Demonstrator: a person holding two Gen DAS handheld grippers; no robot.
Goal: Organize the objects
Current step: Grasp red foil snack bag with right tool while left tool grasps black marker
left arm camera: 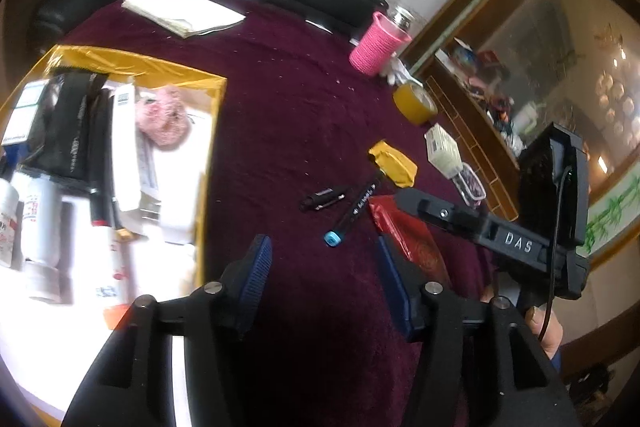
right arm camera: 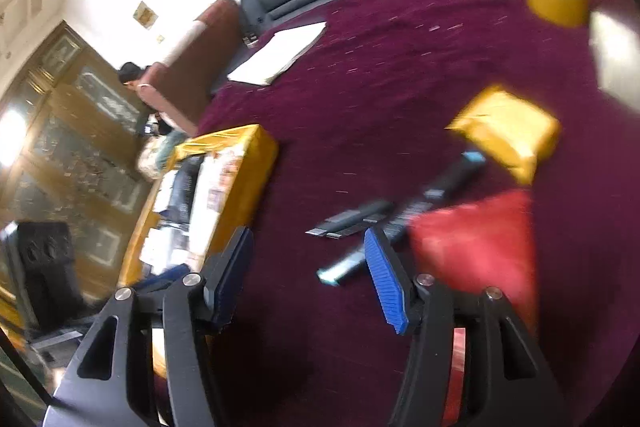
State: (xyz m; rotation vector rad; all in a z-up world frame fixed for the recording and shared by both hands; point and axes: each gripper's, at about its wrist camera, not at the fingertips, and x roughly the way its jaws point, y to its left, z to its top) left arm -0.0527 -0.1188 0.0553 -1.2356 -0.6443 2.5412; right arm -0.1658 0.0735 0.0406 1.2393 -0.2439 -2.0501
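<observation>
maroon cloth (left arm camera: 304, 99) covers the whole surface. yellow-lined box (left arm camera: 132, 65) at its left side, packed with cartons, tubes and a pink fuzzy thing (left arm camera: 162, 119). left gripper (left arm camera: 320, 279) jaws apart, nothing between, over bare cloth. right gripper (right arm camera: 308, 267) likewise parted and empty. loose on the cloth, close together: red packet (left arm camera: 404, 235), yellow packet (left arm camera: 394, 163), black marker with blue cap (left arm camera: 354, 211), small black clip-like item (left arm camera: 324, 198). far edge: pink cup (left arm camera: 376, 45), tape roll (left arm camera: 414, 101).
</observation>
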